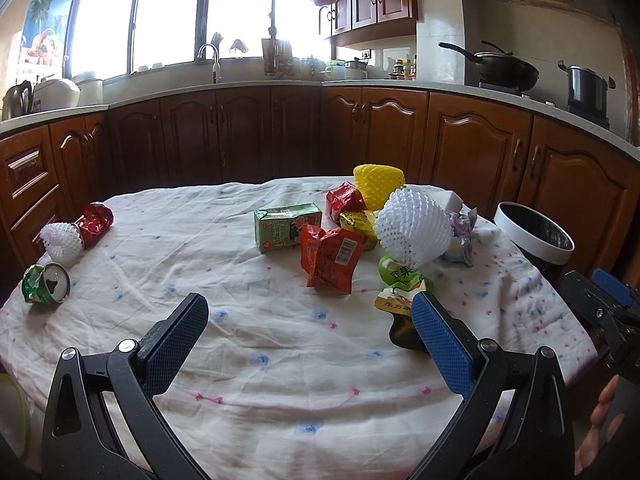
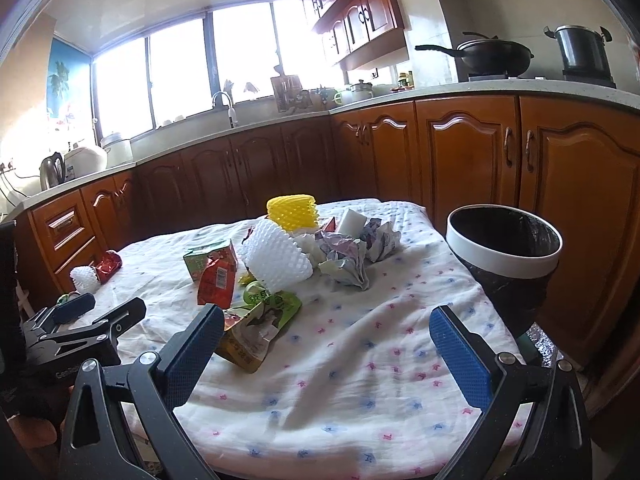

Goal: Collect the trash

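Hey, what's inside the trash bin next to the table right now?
The trash bin shows a white rim and a dark liner on its inner wall. No trash shows in the visible upper part; its bottom is hidden by the near rim.

3 foam nets (image 1: 414,227); 2 cans (image 1: 47,283); 1 bin (image 2: 505,242).

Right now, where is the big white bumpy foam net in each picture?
Left wrist view: the white foam net sits right of centre, in front of the yellow foam net.
Right wrist view: it lies left of centre, again just in front of the yellow one.
Shared landmark: the white-rimmed trash bin at the table's right edge.
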`<state>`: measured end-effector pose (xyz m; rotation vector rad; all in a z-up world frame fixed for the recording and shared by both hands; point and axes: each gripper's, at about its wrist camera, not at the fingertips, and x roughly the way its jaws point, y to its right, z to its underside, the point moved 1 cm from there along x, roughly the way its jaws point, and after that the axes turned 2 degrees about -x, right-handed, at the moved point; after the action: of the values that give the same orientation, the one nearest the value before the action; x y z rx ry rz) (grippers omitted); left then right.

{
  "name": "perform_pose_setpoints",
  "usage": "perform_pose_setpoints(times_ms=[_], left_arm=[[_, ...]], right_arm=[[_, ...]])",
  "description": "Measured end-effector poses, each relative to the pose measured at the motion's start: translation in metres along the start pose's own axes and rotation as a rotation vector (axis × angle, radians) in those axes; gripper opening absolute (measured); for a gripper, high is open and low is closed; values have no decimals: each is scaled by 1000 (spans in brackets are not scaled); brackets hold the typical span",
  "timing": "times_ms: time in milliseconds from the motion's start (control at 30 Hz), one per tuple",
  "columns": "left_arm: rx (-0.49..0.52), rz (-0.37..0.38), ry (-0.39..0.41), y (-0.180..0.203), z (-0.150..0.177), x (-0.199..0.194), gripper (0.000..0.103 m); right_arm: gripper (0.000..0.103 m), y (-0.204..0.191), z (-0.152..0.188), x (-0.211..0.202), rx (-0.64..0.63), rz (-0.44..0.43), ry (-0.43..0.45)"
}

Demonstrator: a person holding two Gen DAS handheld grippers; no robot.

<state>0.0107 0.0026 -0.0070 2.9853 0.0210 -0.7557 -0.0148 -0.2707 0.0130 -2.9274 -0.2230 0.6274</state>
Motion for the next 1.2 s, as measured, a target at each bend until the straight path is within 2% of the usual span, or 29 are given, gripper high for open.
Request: perform_pose_setpoints(times_ms=[867, 1033, 1200], left_arm=[[6, 0, -26, -2, -4, 11, 103], [-3, 11, -59, -7, -8, 23, 103], [1, 15, -111, -13, -17, 45, 95]], right_arm=[[103, -1, -7, 17, 25, -75, -19], [103, 2, -12, 29, 45, -117, -40], [100, 3, -23, 47, 68, -168, -62]])
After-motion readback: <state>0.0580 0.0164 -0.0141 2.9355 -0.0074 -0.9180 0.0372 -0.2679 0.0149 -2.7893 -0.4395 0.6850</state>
